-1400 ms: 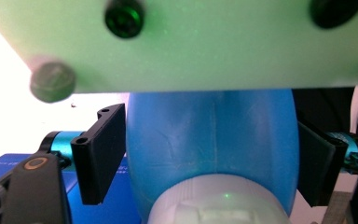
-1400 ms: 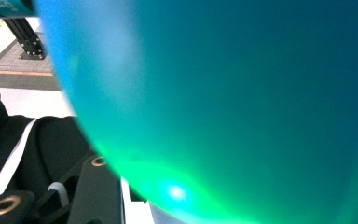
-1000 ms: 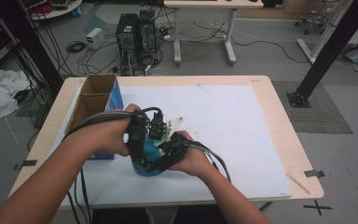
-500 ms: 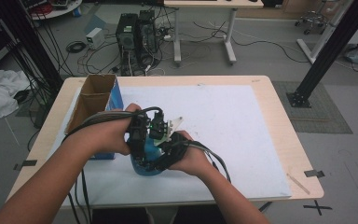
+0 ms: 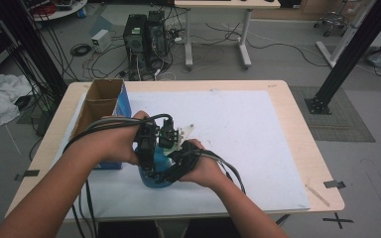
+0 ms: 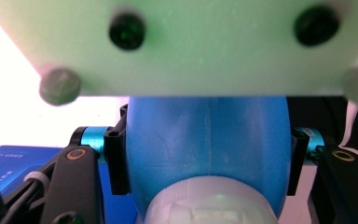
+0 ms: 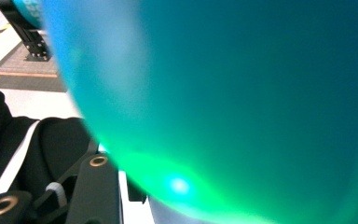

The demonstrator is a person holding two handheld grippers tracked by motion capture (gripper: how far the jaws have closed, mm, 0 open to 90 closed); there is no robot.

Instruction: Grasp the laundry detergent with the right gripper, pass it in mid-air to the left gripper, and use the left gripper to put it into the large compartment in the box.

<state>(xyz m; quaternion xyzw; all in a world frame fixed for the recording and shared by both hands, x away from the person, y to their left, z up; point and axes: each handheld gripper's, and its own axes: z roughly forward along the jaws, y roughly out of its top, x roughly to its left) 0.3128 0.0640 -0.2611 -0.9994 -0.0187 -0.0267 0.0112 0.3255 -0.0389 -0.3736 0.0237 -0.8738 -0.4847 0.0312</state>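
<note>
The bottle (image 5: 156, 173) is held near the near edge of the bench (image 5: 297, 148), left of its middle, over the white sheet (image 5: 238, 129); it is blue and sits between the two hands; whether its base rests on the sheet cannot be told.

In the left gripper view the bottle (image 6: 207, 140) is seen squarely between the jaws of the left gripper (image 6: 207, 158); the jaws have just been closing and now press on both its flanks, so the bottle is clamped; a pale cap or neck (image 6: 212, 205) lies at the near end of that view, so the long axis is judged to run along the jaws, not across them.

The right gripper (image 5: 178, 163) comes in from the right, touching the left one; its view is taken up at close range by the blue-green wall of the bottle (image 7: 223, 102); its jaws are drawn almost fully in, and whether they pinch the bottle cannot be told.

An open carton (image 5: 101, 106) stands just left and far of the hands; the left hand (image 5: 114, 141) is nearer to it, so a move into the carton would go left and away.
</note>
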